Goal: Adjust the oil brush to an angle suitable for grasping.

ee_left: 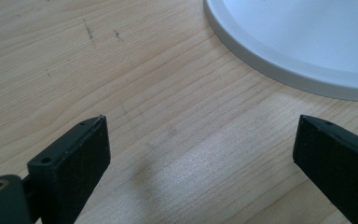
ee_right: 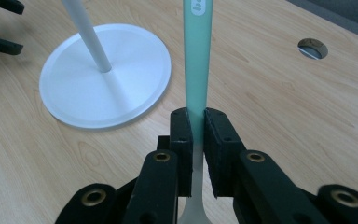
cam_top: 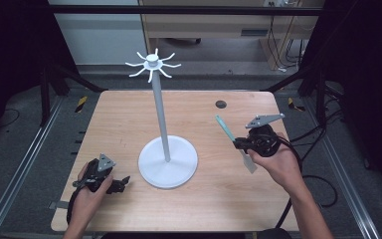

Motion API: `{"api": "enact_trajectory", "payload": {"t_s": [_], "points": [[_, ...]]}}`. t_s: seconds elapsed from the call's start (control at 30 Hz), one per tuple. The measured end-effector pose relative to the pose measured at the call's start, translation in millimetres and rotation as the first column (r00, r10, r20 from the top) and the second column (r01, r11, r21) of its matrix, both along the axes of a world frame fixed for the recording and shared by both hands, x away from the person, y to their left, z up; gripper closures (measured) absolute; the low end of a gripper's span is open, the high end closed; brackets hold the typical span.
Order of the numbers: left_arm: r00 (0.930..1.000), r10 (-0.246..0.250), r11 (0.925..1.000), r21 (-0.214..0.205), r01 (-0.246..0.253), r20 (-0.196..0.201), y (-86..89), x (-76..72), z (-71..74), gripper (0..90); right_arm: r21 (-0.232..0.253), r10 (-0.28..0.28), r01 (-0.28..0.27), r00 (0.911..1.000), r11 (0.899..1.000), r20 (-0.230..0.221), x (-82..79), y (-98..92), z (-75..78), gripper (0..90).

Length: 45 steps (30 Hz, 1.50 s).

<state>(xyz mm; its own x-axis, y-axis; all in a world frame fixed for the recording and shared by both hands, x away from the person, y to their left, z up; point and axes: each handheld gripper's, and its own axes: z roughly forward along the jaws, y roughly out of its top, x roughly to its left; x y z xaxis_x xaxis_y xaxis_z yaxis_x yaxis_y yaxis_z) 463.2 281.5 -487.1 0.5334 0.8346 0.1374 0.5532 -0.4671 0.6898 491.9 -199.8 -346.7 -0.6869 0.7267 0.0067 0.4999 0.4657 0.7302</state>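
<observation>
Spatula is what you are holding in your right hand-held gripper: its two black jaws are pressing on the neck where the teal handle is giving way to a pale grey blade end. In the high view the spatula is sitting above the right half of the bench, tilting so that the teal handle is pointing up and away from you and the flat pale blade is hanging down toward your right hand. White lettering is showing near the top of the handle in the right gripper view, but it is running off the frame and I cannot read it.

Your left hand-held gripper is lying low at the near left of the bench, gripped by your left hand. In the left gripper view its jaws are standing wide apart with bare wood between them, holding nothing, and the rim of the white round base is curving just ahead of them.

That base belongs to the white stand, which is rising upright from the middle of the bench; its thin pole is ending in a crown of curved hooks, and they appear to be carrying nothing. A small dark round hole is sitting in the bench top at the far right, well apart from both grippers.
</observation>
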Motion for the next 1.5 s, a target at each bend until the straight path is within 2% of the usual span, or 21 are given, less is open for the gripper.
{"api": "enact_trajectory", "payload": {"t_s": [0.77, 1.13, 1.5], "points": [[1.0000, 0.002, 1.0000, -0.002, -0.002, 0.003, 0.4, -0.6, 0.4, 3.5, 0.114, 0.001, -0.012, 0.9950, 0.993, 0.100, -6.9, 9.3, 29.6, 82.2], [1.0000, 0.006, 1.0000, -0.002, -0.006, 0.005, 1.1, -0.8, 1.1, 3.5, 0.141, 0.010, -0.030, 0.9901, 0.990, 0.140, -11.6, 17.1, 43.8, 82.3], [1.0000, 0.007, 1.0000, -0.003, -0.007, 0.005, 1.3, -1.1, 1.2, 3.5, 0.162, 0.020, -0.045, 0.9876, 0.986, 0.156, -11.9, 26.1, 49.2, 82.2]]}}
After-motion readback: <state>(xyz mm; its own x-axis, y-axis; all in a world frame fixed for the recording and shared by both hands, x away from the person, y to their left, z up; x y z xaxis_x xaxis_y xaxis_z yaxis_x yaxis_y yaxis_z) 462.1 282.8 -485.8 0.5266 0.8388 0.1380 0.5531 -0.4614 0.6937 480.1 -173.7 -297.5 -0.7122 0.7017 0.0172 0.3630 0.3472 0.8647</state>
